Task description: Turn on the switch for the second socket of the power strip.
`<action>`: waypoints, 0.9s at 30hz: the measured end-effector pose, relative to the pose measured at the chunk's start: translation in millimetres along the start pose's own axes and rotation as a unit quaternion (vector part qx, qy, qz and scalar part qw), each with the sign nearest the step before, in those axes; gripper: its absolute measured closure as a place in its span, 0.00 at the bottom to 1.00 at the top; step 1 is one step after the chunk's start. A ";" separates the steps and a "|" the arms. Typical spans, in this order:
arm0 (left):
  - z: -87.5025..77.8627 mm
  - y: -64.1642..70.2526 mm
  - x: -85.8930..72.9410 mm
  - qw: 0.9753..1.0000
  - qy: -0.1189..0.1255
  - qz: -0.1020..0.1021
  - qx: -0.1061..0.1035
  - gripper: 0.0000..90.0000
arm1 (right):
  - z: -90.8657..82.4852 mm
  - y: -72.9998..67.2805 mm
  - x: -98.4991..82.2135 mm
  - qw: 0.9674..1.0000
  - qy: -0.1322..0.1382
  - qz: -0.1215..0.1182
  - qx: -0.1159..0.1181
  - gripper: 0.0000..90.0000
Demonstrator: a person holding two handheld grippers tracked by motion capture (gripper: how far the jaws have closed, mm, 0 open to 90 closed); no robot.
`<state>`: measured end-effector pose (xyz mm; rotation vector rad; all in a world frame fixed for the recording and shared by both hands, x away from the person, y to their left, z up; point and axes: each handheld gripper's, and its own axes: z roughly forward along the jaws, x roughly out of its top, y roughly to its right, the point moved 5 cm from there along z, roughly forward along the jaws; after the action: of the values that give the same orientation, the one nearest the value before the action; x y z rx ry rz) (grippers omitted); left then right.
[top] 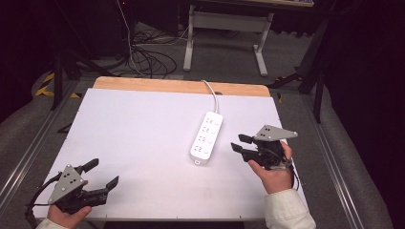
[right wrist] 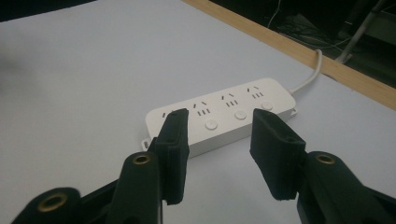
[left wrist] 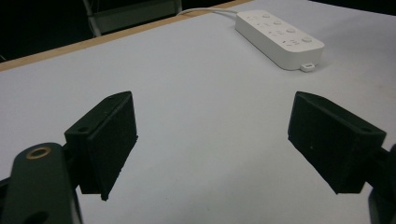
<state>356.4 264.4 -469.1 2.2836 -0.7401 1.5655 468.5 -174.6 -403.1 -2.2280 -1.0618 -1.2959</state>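
Pointing my right gripper [top: 240, 143] at the white power strip [top: 206, 138], I have its jaws parted with nothing between them; the pads are clear of the strip, which lies just beyond the tips in the right gripper view, sockets and round buttons facing up; no contact there. My left gripper [top: 103, 174] sits at the near left corner of the table [top: 143, 124], jaws spread wide and holding nothing, bare white surface between them in the left gripper view; the strip [left wrist: 279, 31] is well apart from it, off toward the far right of that view. The strip lies on the white sheet right of the table's middle, its long axis running away from me and tilted slightly; its white cable [top: 211, 93] leaves the far end and goes over the wooden edge [top: 181, 86] at the back; a small tab juts out at the near end. Nothing stands between either gripper and the strip; beyond the table, a tangle of cables [top: 148, 59] on the floor and a white table frame [top: 227, 33].
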 end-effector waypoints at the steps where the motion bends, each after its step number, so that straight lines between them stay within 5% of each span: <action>1: 0.0 0.0 0.0 1.000 0.000 0.000 0.000 0.18 | 1.4 1.0 1.7 1.000 -0.002 -0.002 -0.002 0.64; 27: -0.7 -2.0 0.2 1.000 0.001 0.000 0.002 0.18 | 54.2 17.0 28.5 0.999 -0.043 -0.003 -0.012 0.76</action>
<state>357.0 266.4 -468.6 2.2836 -0.7366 1.5709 521.7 -140.0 -405.9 -2.3192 -1.0909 -1.2309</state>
